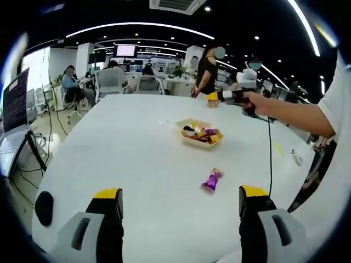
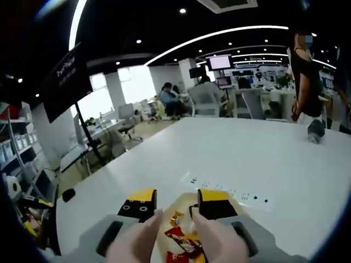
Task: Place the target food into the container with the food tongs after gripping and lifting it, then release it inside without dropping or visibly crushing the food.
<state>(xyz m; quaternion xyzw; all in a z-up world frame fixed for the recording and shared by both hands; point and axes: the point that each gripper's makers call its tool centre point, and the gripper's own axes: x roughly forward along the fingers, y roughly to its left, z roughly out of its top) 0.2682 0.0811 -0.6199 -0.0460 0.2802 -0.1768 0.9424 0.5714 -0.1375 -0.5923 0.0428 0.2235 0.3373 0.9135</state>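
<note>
Purple snack packet [image 1: 212, 179] on table [image 1: 137, 153], tray [image 2: 184, 205] half hidden by right tool [image 2: 175, 204]

A small purple-wrapped snack [image 1: 212, 179] lies flat on the white desk [image 1: 137, 148], apart from the container and on the near side of it in the left gripper view. Its wrapper is intact, with crimped ends, lying slightly askew. The container [image 1: 200, 133] is a shallow, pale yellow rectangular tray, sitting level on the desk farther out. It holds a loose heap of wrapped snacks [image 1: 202, 133] in red, orange, purple and dark colours. In the right gripper view the same tray [image 2: 184, 201] lies close below, red and orange wrappers visible inside.
</note>
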